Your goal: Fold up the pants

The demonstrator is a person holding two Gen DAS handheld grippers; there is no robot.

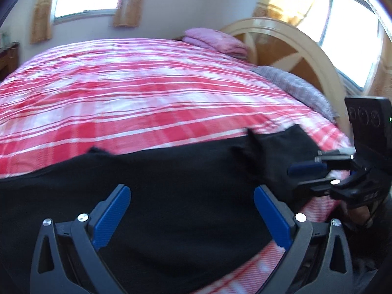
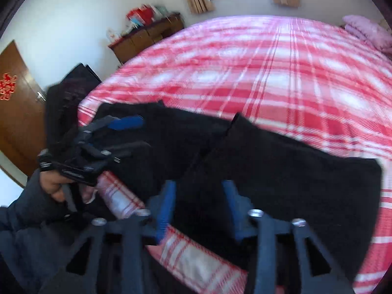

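The black pants (image 1: pixel 171 171) lie spread across the near edge of a red and white plaid bed (image 1: pixel 137 85). My left gripper (image 1: pixel 192 193) is open, its blue pads wide apart just above the pants' middle. My right gripper (image 2: pixel 198 191) is open, its jaws fairly narrow, over the pants (image 2: pixel 281 166) near the bed's front edge. The right gripper also shows at the right of the left wrist view (image 1: pixel 308 174), beside the pants' end. The left gripper shows at the left of the right wrist view (image 2: pixel 127 134), over the other end.
A pink folded blanket (image 1: pixel 215 40) and a grey cloth (image 1: pixel 296 88) lie by the arched headboard (image 1: pixel 289 44). A wooden cabinet (image 2: pixel 147 36) and a brown door (image 2: pixel 14 103) stand left of the bed (image 2: pixel 269 73). A dark object (image 2: pixel 71 90) sits at the bed's corner.
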